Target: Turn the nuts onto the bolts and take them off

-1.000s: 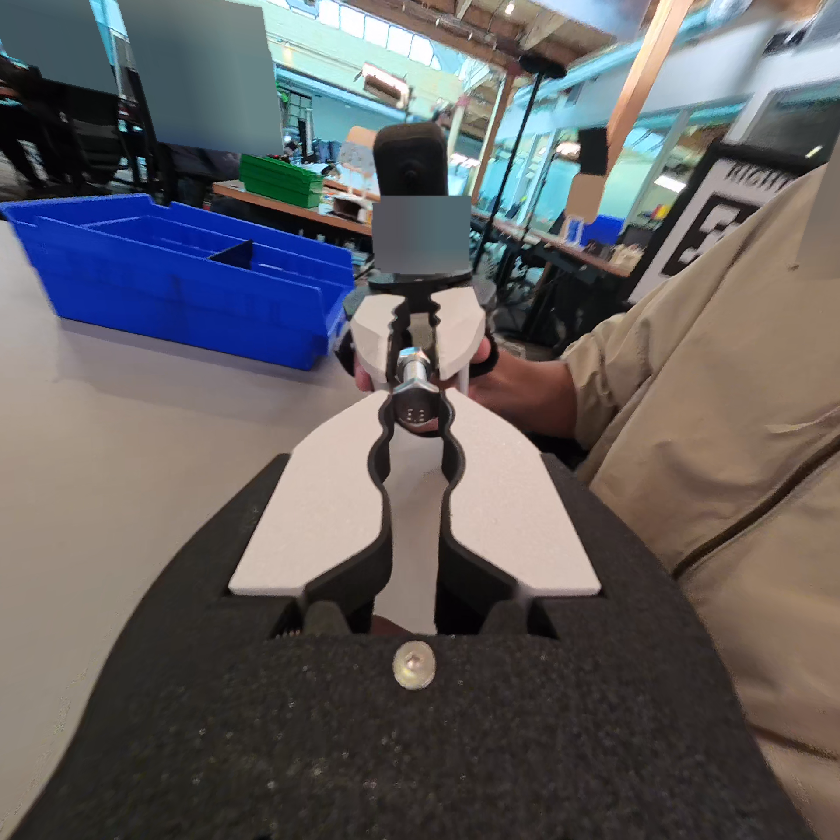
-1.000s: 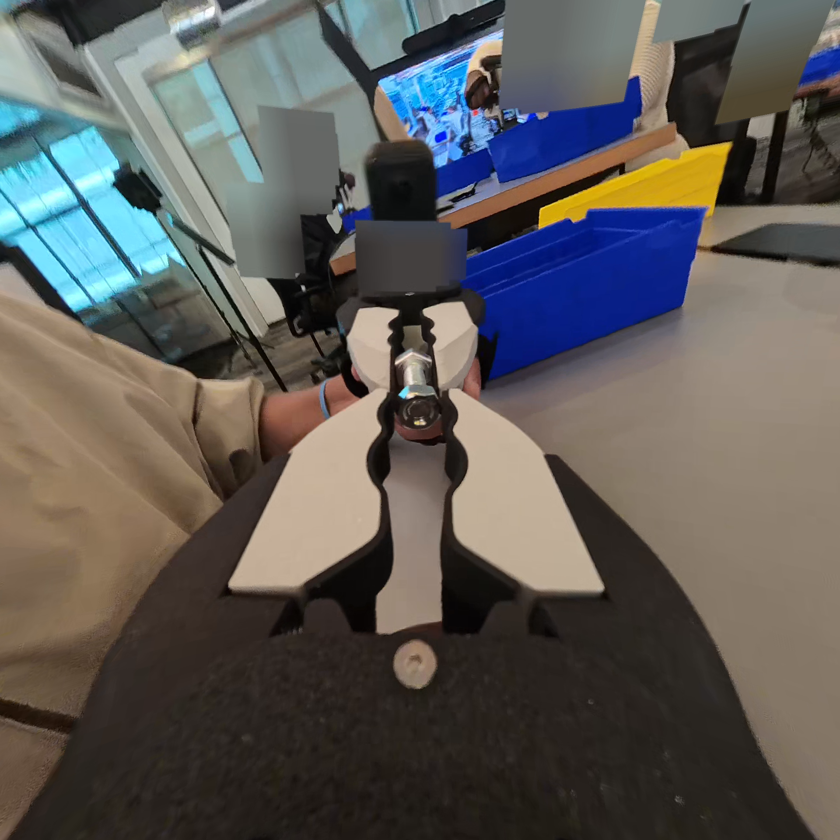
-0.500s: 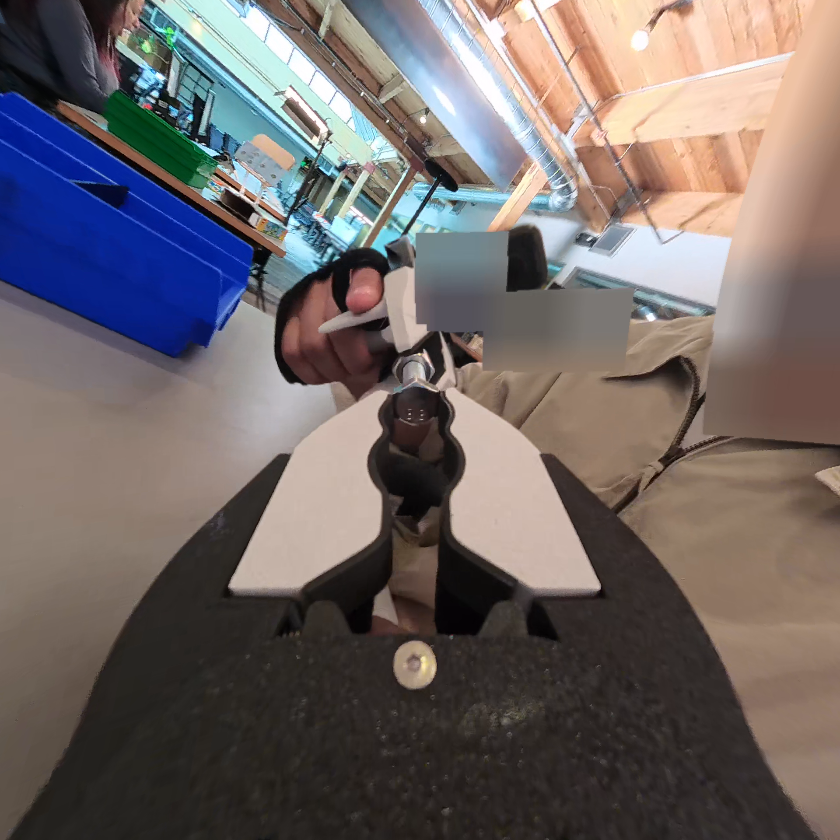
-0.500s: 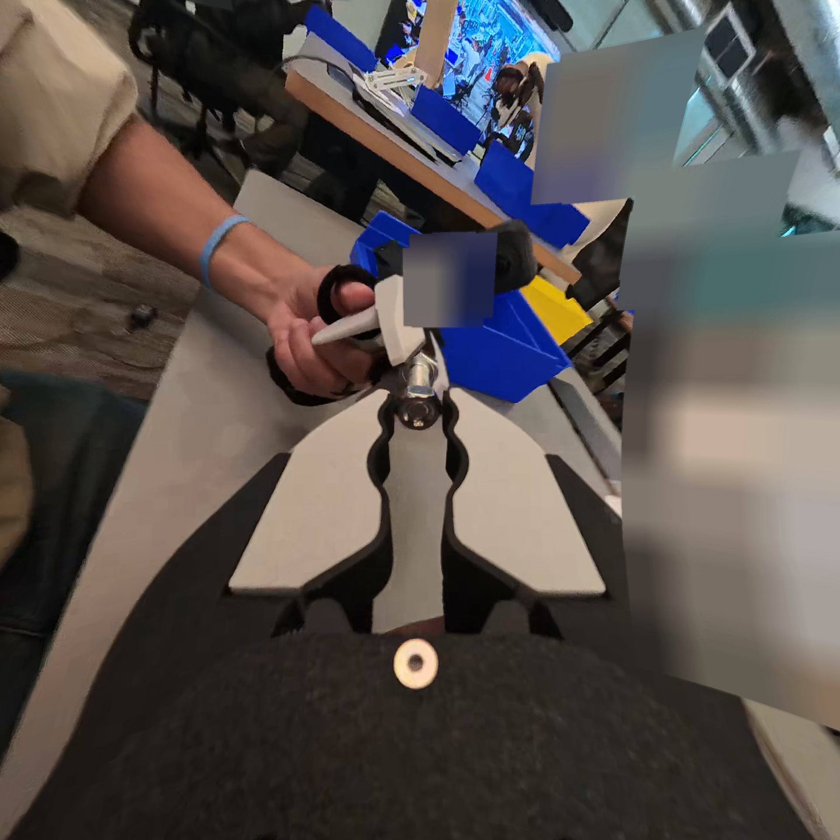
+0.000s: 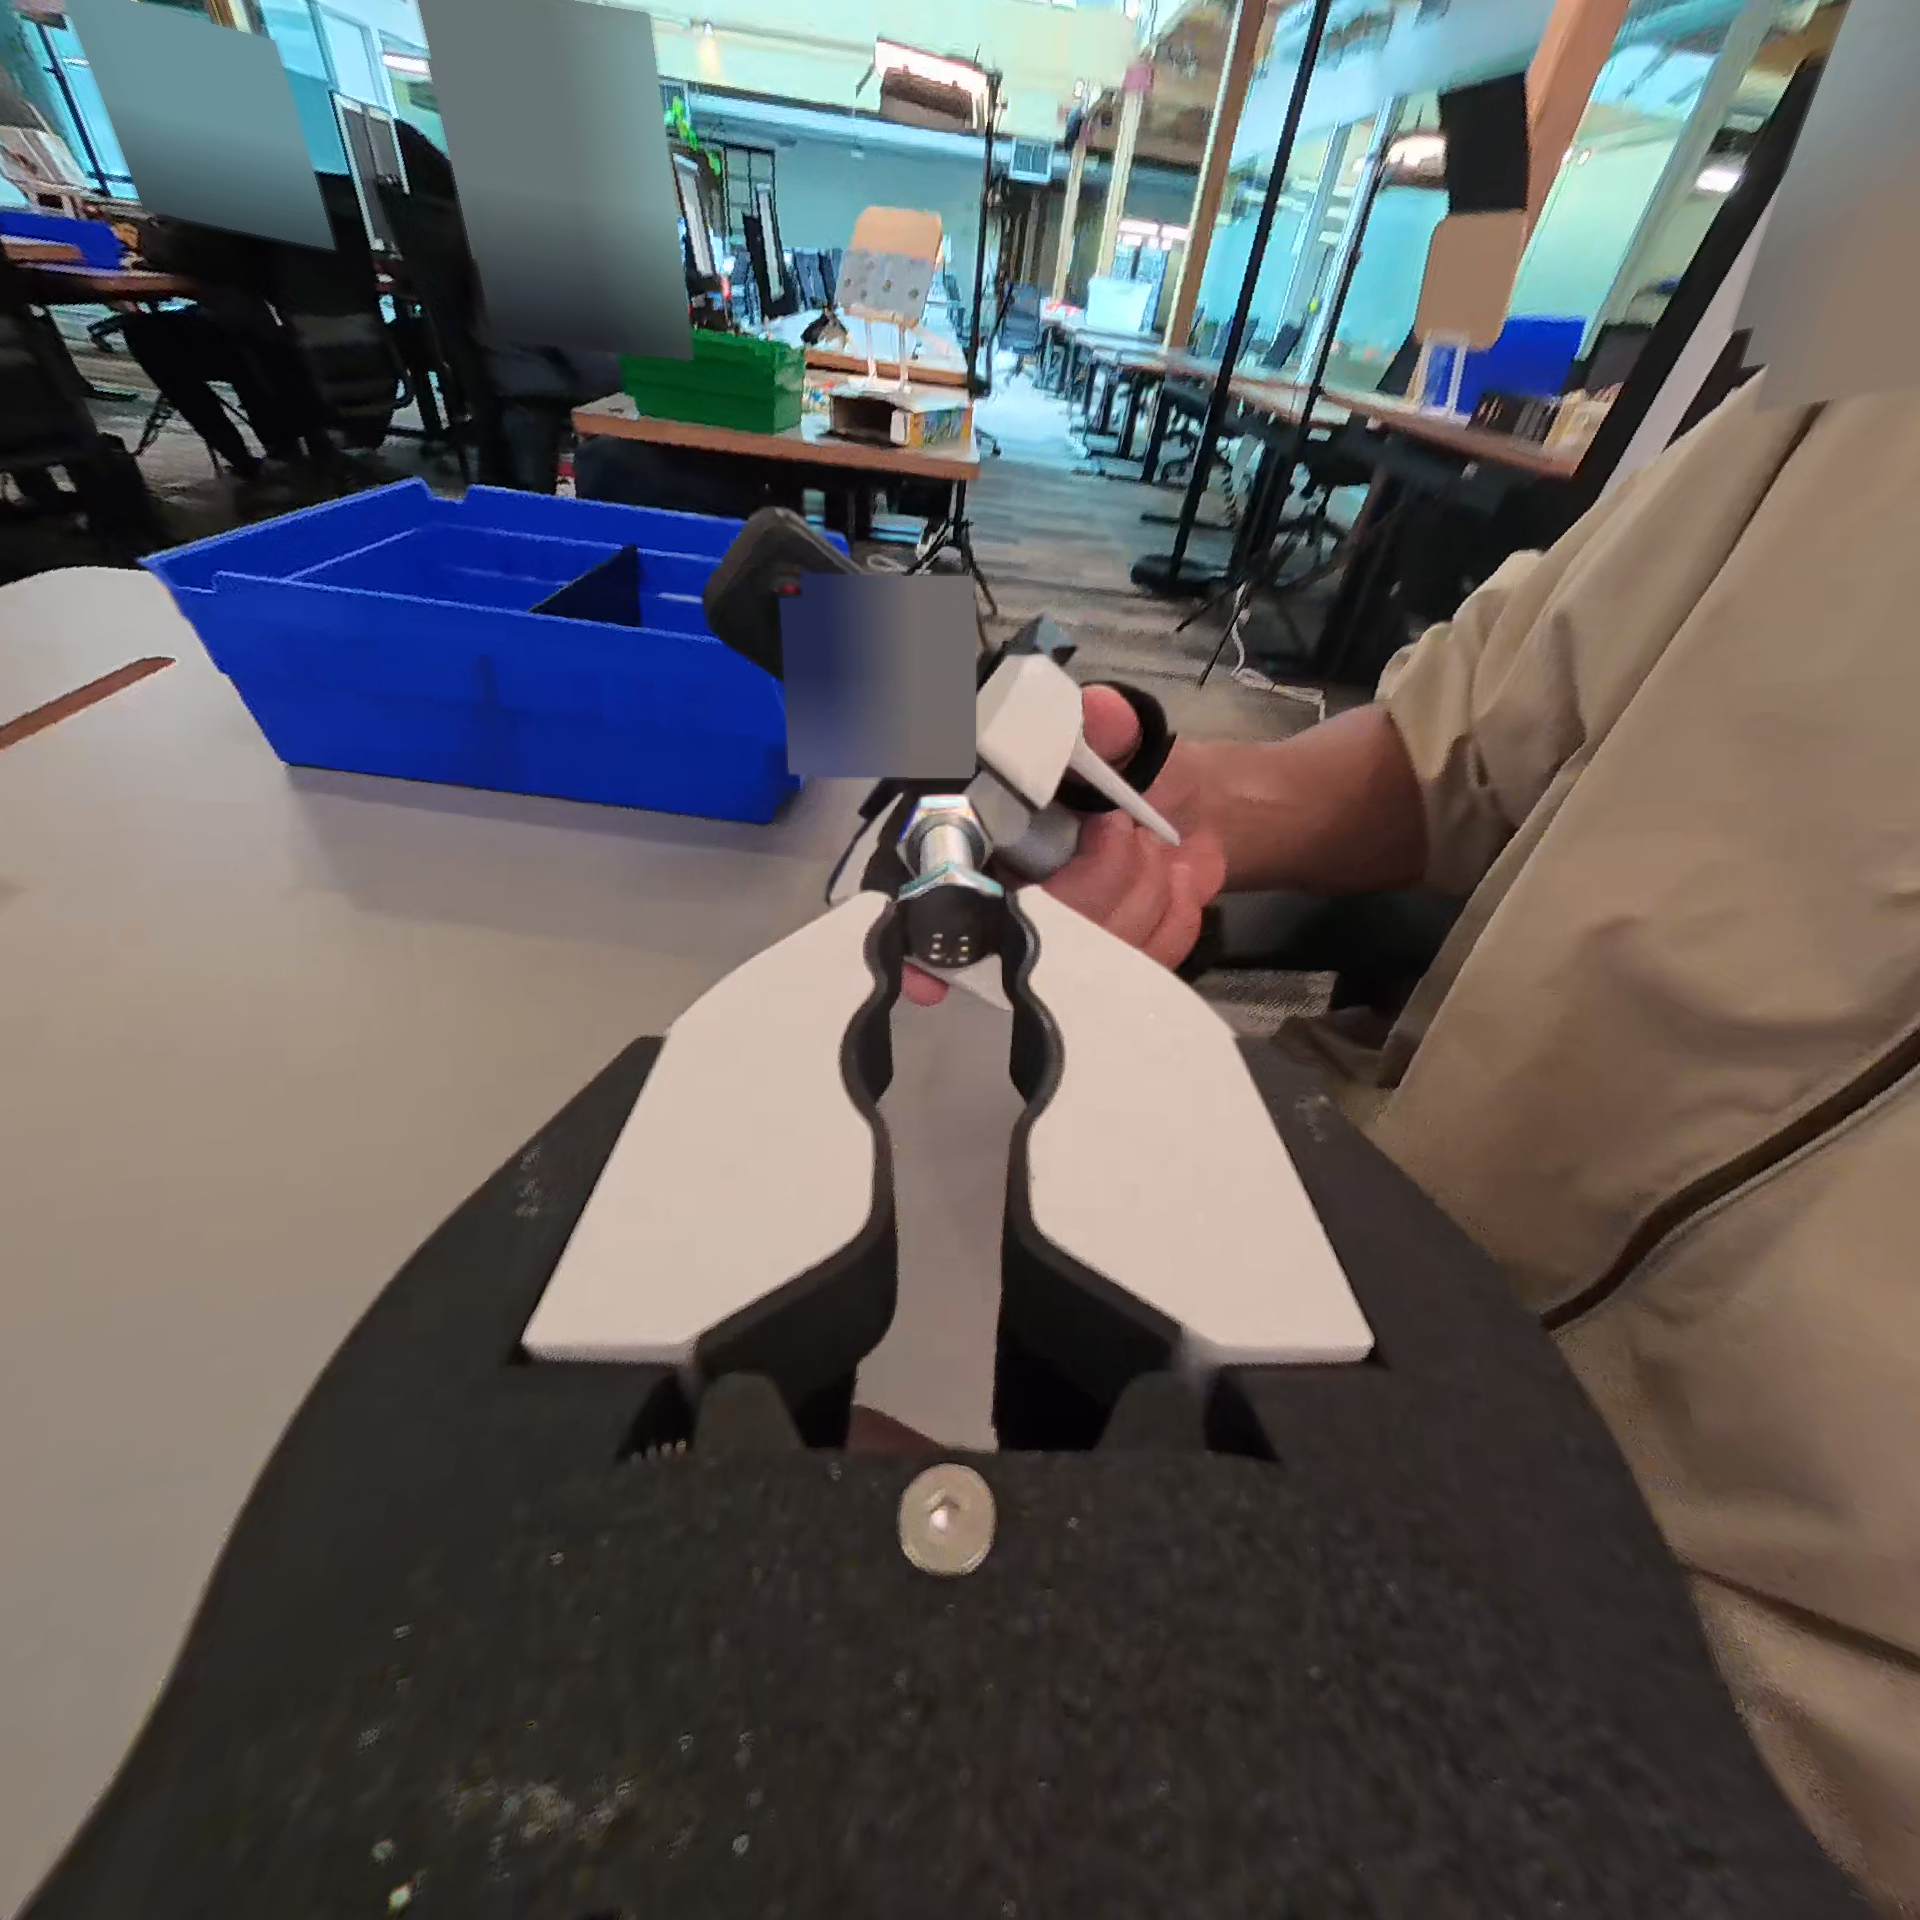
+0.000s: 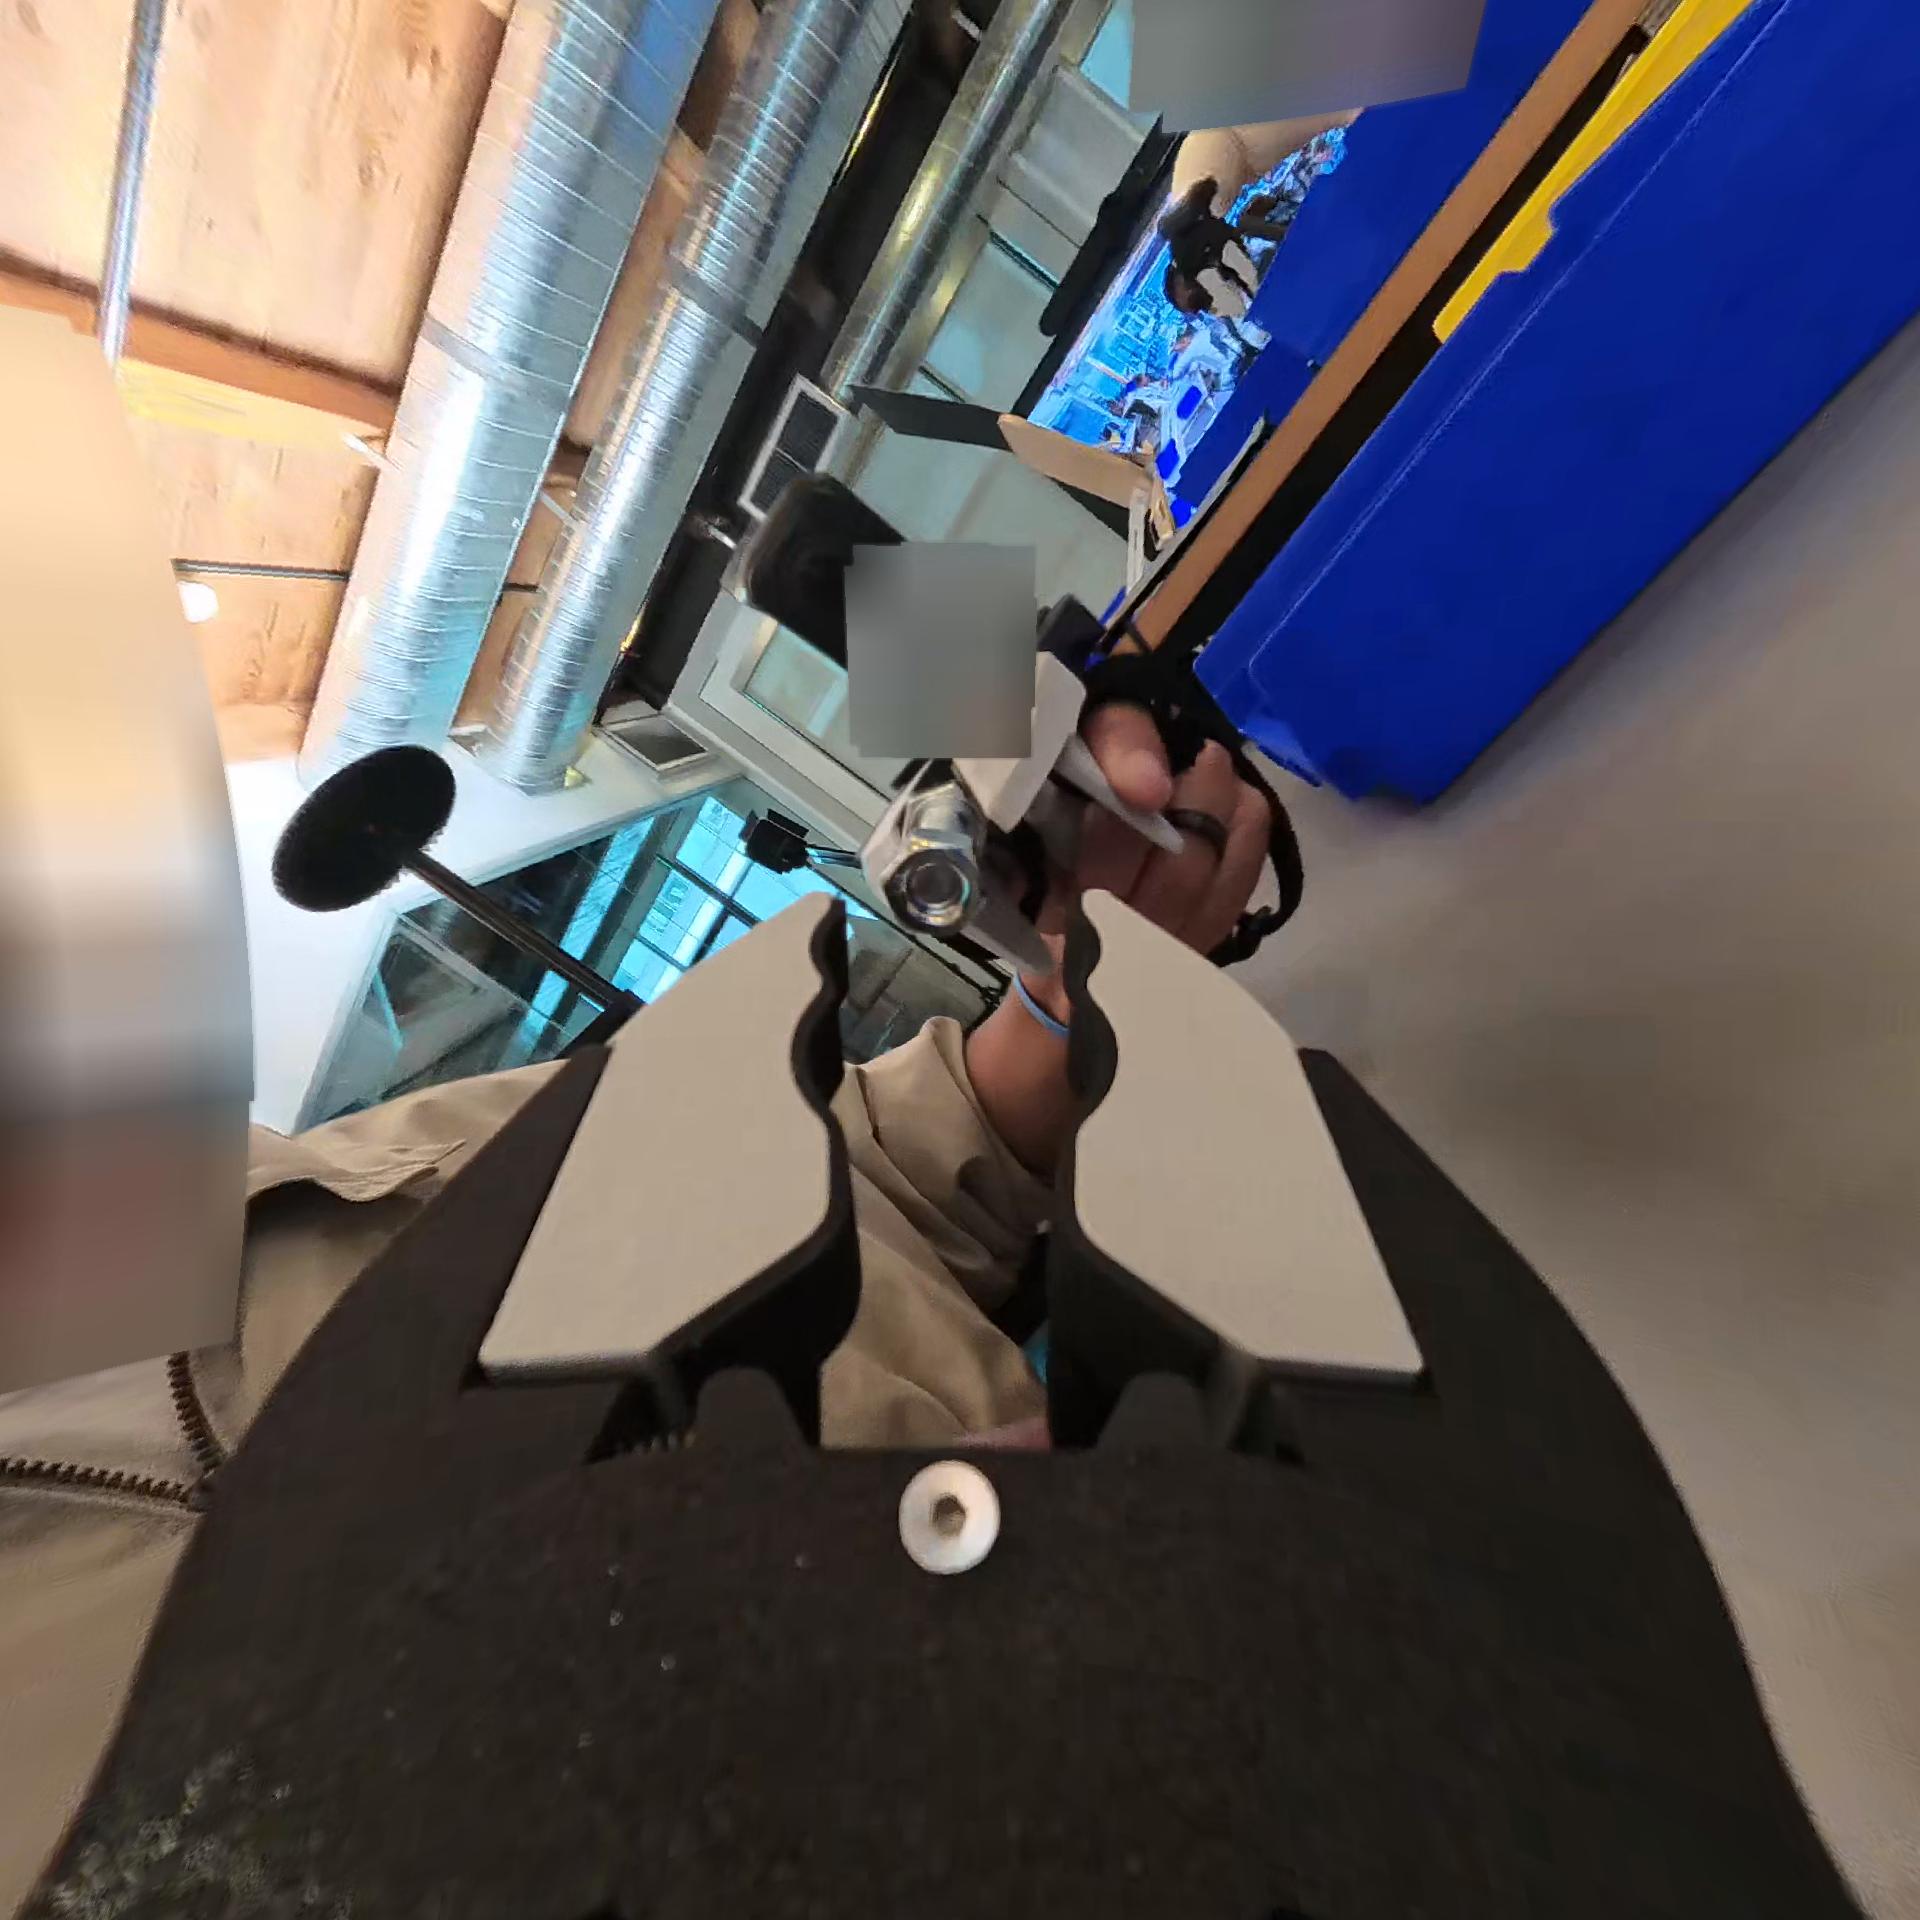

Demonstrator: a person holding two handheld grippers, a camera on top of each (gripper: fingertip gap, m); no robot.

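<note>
My left gripper (image 5: 951, 920) is shut on the head of a silver bolt (image 5: 948, 943), held in the air above the grey table's edge. The bolt's shaft points away from the camera with a silver nut (image 5: 940, 836) threaded on it. My right gripper (image 6: 956, 920) is open, its fingertips just short of the nut (image 6: 923, 831) and the bolt's free end (image 6: 935, 888). It touches neither. The right gripper also shows in the left wrist view (image 5: 1029, 727), rolled on its side in a hand, close beside the nut.
A blue divided bin (image 5: 468, 665) stands on the grey table (image 5: 312, 1039) at the far left of the left wrist view. A blue bin (image 6: 1558, 499) and a yellow one (image 6: 1538, 218) show in the right wrist view. A beige jacket sleeve (image 5: 1662, 935) fills the right. Both grippers' tips are close together, under 4 cm apart.
My right gripper has opened and let go of the nut, and has rolled further round. My left gripper has rolled back to level, still holding the bolt head.
</note>
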